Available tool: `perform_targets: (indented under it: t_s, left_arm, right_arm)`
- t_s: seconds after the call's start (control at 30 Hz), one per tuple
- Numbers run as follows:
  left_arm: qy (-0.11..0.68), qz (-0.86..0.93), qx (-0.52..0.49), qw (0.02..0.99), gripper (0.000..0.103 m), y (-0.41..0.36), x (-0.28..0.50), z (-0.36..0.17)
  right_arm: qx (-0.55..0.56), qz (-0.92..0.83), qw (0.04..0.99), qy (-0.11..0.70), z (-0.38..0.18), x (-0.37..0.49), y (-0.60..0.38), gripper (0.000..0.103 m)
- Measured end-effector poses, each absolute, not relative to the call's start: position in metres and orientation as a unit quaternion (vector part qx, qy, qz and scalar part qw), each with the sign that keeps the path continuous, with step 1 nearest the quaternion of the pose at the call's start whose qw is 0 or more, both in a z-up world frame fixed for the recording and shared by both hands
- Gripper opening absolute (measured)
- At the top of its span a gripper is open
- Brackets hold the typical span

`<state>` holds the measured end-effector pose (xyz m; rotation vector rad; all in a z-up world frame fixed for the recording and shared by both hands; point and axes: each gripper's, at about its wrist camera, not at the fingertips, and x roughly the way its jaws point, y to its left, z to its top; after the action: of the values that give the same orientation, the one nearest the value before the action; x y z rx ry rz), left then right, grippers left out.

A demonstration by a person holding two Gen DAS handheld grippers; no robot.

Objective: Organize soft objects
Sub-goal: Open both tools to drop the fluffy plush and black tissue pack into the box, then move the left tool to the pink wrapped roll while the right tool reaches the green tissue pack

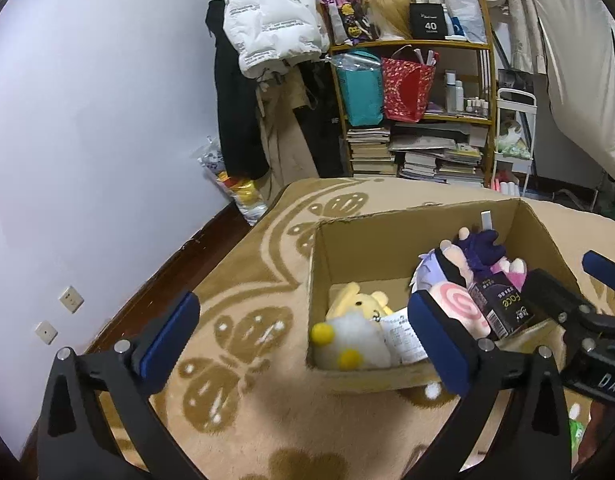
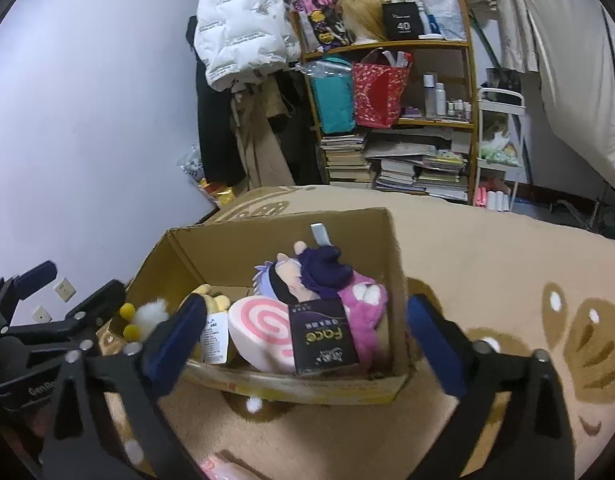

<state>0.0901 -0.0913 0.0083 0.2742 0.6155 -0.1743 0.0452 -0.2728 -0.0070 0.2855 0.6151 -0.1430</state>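
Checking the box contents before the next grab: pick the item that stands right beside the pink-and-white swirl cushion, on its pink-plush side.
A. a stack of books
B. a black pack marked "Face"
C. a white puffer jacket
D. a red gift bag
B: the black pack marked "Face" stands in the cardboard box against the swirl cushion, with the pink plush on its other side.

I see the box [image 2: 395, 272] sitting on the rug [image 2: 487, 248], with the shelf [image 2: 471, 80] behind it against the far wall and coats [image 2: 243, 32] hanging left of the shelf. Inside the box, the duck [image 1: 347, 340] lies at the left with the bear [image 1: 361, 300] behind it; the swirl cushion [image 2: 263, 328] and carton [image 2: 323, 336] lie further right, dolls [image 2: 307, 272] piled behind them.
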Motion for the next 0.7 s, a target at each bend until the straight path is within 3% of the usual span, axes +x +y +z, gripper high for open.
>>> perform_targets:
  t_s: [0.7]
  left_arm:
    - [0.367, -0.088, 0.113, 0.919, 0.103, -0.077, 0.010, 0.008]
  right_arm:
    - [0.213, -0.138, 0.893, 0.371, -0.005, -0.046, -0.293, 0.102]
